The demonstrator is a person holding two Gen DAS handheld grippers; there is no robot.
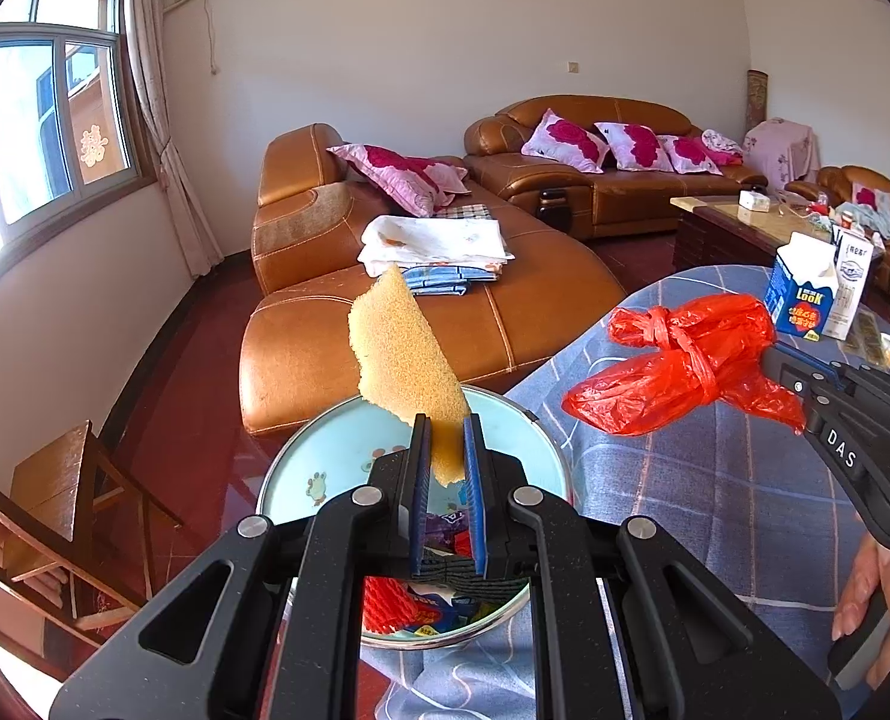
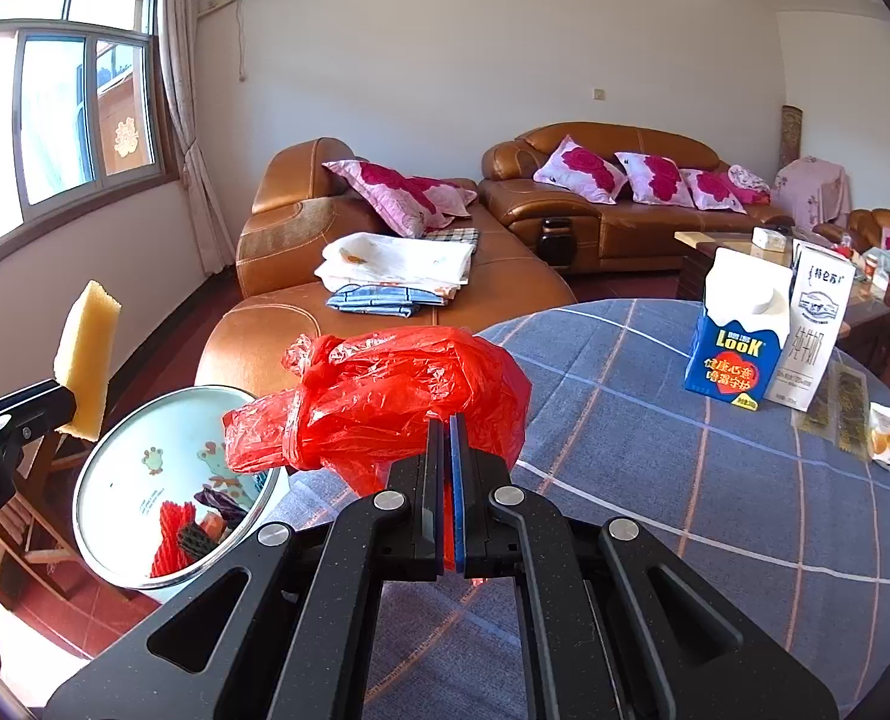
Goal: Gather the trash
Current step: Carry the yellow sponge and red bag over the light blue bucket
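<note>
Your left gripper (image 1: pixel 446 444) – jaws narrow, clamped on the yellow sponge wedge (image 1: pixel 405 354), long axis upright. Your right gripper (image 2: pixel 446 450) – jaws pinching the knotted red plastic bag (image 2: pixel 378 396), lying crosswise.

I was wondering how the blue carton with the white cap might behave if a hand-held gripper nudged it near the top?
The blue carton stands tall on a narrow base, so a high push would probably tip it rather than slide it. The checked tablecloth may add grip underneath. It leans close to the white carton, which might topple too.
</note>
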